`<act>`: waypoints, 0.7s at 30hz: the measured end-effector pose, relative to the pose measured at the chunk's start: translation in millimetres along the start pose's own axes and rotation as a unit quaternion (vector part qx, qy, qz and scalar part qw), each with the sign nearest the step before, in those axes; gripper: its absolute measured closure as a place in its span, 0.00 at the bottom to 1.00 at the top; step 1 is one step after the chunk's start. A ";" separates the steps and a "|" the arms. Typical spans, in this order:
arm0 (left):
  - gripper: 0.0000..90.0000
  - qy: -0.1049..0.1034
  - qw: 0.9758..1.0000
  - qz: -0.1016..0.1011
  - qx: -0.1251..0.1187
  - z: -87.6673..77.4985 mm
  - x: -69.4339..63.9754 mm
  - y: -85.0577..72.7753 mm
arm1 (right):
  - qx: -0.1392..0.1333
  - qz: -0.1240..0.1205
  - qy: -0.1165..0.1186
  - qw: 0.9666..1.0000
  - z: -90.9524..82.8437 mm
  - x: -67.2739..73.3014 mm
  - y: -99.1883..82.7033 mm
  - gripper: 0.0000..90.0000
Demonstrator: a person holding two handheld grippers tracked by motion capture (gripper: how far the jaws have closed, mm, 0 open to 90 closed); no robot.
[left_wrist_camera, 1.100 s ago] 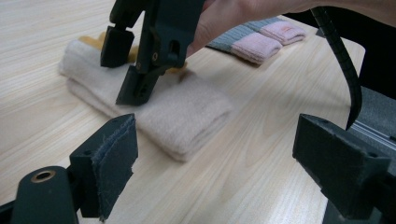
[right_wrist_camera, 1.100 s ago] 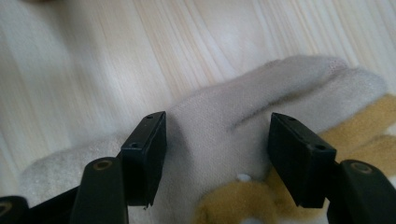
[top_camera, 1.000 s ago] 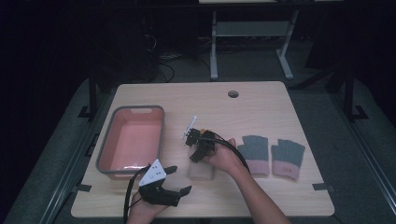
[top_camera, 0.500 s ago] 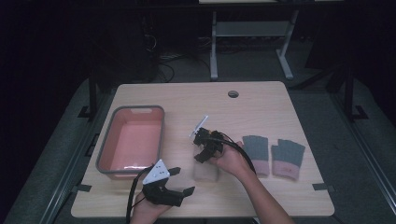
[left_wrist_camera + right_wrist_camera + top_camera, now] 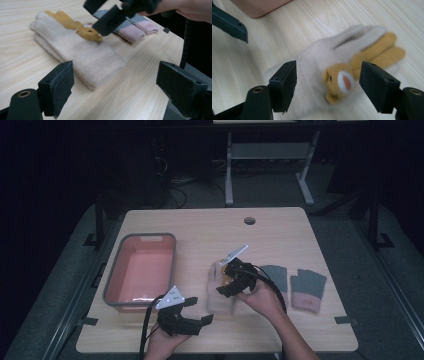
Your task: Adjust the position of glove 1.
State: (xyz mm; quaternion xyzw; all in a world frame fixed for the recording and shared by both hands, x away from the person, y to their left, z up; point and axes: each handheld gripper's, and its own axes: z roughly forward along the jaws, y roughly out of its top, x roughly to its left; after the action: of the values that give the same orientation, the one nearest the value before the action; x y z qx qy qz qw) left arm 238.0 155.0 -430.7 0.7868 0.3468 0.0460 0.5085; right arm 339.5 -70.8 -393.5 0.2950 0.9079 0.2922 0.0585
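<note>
The right gripper (image 5: 328, 86) hovers over the cream glove (image 5: 319, 65); its jaws have just been opening and stand wide, holding nothing. The left gripper (image 5: 120, 92), jaws apart and empty, rests near the glove on the surface (image 5: 200, 227). The pink tub (image 5: 112, 290) holds nothing.

One cream glove (image 5: 221, 295) (with a tan animal on it), two grey-and-pink gloves (image 5: 308, 290), one pink tub (image 5: 143, 270), one table (image 5: 200, 230)
</note>
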 end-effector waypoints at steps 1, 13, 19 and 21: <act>0.16 0.003 1.000 0.000 0.002 0.7 0.3 1.6 | -0.005 0.006 0.004 1.000 -1.5 -1.0 -3.3 0.32; 0.16 0.014 0.998 -0.055 0.008 23.9 1.4 20.8 | -0.032 0.085 0.016 0.996 -11.6 -15.8 -34.0 0.34; 0.17 0.034 0.994 -0.104 0.024 37.0 10.7 23.1 | -0.048 0.119 0.025 0.991 -8.9 -14.9 -48.3 0.35; 0.18 0.033 0.992 -0.121 0.032 41.2 15.2 22.5 | -0.049 0.134 0.029 0.989 -7.4 -14.2 -52.4 0.36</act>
State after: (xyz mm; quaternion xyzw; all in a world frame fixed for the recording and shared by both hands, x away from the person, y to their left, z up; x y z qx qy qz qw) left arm 278.2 126.9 -435.9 0.7528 0.4576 -0.0014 0.4732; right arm 322.7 -116.9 -418.0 0.4019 0.8461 0.3500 0.0066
